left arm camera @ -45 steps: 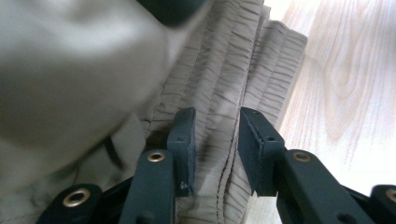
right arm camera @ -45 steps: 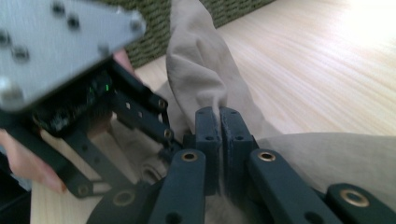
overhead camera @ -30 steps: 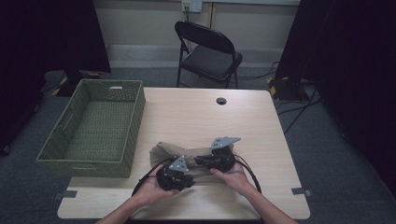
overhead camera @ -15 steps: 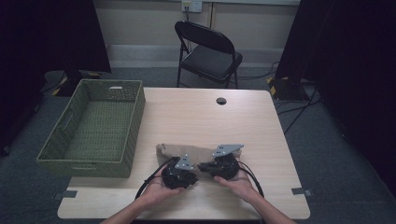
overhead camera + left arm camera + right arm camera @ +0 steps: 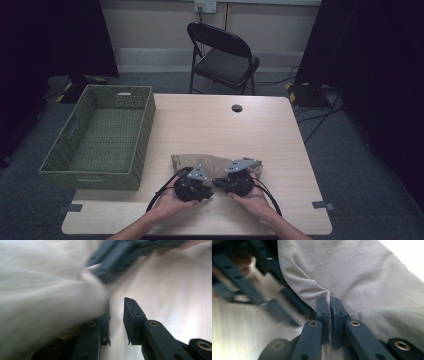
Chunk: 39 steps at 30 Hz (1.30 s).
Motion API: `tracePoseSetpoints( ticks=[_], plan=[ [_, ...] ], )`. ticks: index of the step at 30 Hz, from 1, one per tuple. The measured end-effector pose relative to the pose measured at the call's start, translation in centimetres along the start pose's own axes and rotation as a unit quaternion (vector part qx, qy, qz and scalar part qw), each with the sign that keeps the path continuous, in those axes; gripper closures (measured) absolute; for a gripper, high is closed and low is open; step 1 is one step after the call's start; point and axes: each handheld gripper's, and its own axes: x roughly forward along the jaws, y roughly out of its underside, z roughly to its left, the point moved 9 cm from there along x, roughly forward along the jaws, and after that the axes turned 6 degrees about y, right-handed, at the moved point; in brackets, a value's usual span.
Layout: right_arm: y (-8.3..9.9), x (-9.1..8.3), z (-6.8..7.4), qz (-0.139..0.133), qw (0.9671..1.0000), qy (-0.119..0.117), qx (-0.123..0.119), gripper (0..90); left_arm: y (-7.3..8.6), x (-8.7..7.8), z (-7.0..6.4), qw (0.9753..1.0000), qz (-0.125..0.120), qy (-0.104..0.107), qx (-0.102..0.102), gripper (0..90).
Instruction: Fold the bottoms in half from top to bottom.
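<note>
A tan cloth [image 5: 215, 162] lies crumpled near the table's front edge. Both hand-held grippers meet at its near side. My right gripper [image 5: 220, 182] points left, and in the right gripper view it [image 5: 329, 305] is shut on a fold of the cloth [image 5: 362, 277]. My left gripper [image 5: 207, 189] faces it from the left. In the left gripper view its jaws [image 5: 116, 307] stand slightly apart with nothing between them, and the cloth [image 5: 45, 297] is bunched against the outside of the left jaw. The right gripper [image 5: 125, 257] shows blurred just beyond.
A green woven basket [image 5: 147, 125] sits along the left side of the wooden table [image 5: 210, 125]. A cable hole [image 5: 237, 108] is near the far edge, and a black folding chair [image 5: 225, 55] stands behind. Black cables trail from both grippers.
The two grippers have come closer together at the cloth's near edge. The cloth has been drawn into a narrower, flatter bunch. The right gripper has dropped lower toward me.
</note>
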Motion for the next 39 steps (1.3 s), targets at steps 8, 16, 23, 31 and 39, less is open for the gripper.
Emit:
tracePoseSetpoints(
  ticks=[8, 16, 23, 31, 39],
  plan=[
    [0.1, 0.2, -0.5, -0.004, 0.9996, -0.023, 0.014, 86.3, -3.2, -3.0, -1.1, 0.9974, -0.071, 0.012, 0.006, 72.7],
    [0.2, 0.2, -0.2, 0.001, 0.9996, -0.029, 0.0, 86.2, -3.9, -5.5, 3.7, 0.9926, -0.106, -0.051, -0.03, 65.6],
    [0.2, 0.2, -0.2, 0.005, 0.9994, -0.033, -0.011, 86.3, -1.3, -4.7, 6.6, 0.9932, -0.072, -0.072, -0.057, 55.6],
    [0.3, -0.1, -1.3, 0.011, 0.9992, -0.029, -0.025, 86.2, 0.3, -3.2, 6.4, 0.9964, -0.042, -0.047, -0.056, 48.2],
    [0.2, -0.4, -2.7, 0.005, 0.9998, -0.021, 0.003, 77.5, 0.5, -2.2, 5.9, 0.9967, -0.038, -0.053, -0.048, 45.6]
  ],
)
